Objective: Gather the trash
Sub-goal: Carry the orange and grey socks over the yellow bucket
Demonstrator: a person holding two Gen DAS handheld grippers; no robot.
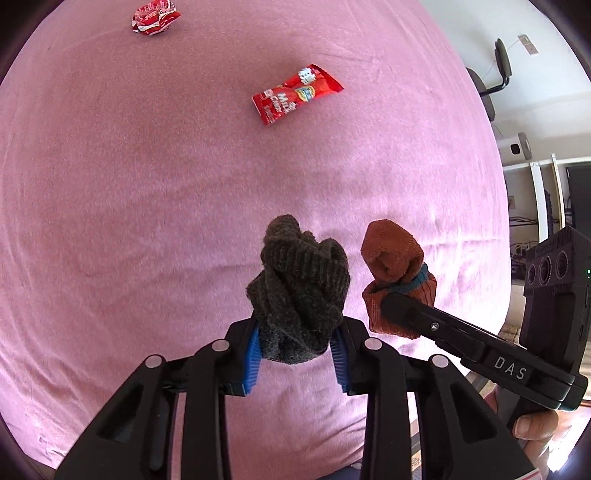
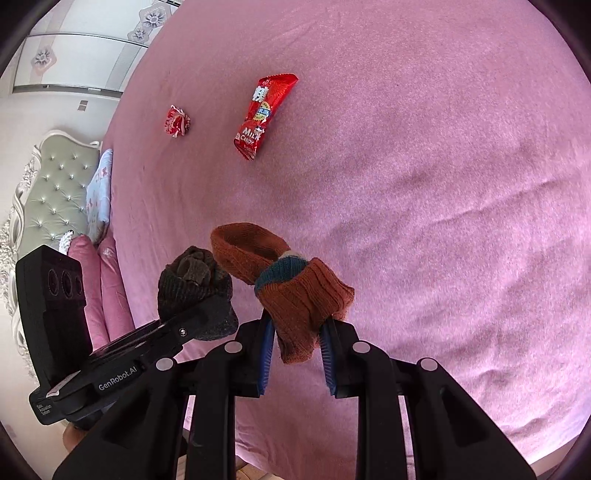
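Note:
My left gripper (image 1: 297,349) is shut on a dark grey sock (image 1: 299,291) and holds it above the pink bed. My right gripper (image 2: 295,350) is shut on an orange sock with a teal band (image 2: 295,295), also held above the bed. The two grippers are side by side; the orange sock (image 1: 395,273) shows in the left wrist view and the grey sock (image 2: 195,284) in the right wrist view. A red milk candy wrapper (image 1: 295,94) (image 2: 264,114) lies flat on the bed ahead. A crumpled red wrapper (image 1: 155,16) (image 2: 177,121) lies farther away.
The pink bedsheet (image 1: 147,221) (image 2: 443,184) fills both views. A padded grey headboard (image 2: 55,192) and pillows (image 2: 99,184) are at the left of the right wrist view. An office chair (image 1: 491,85) and shelves (image 1: 546,192) stand beyond the bed's right edge.

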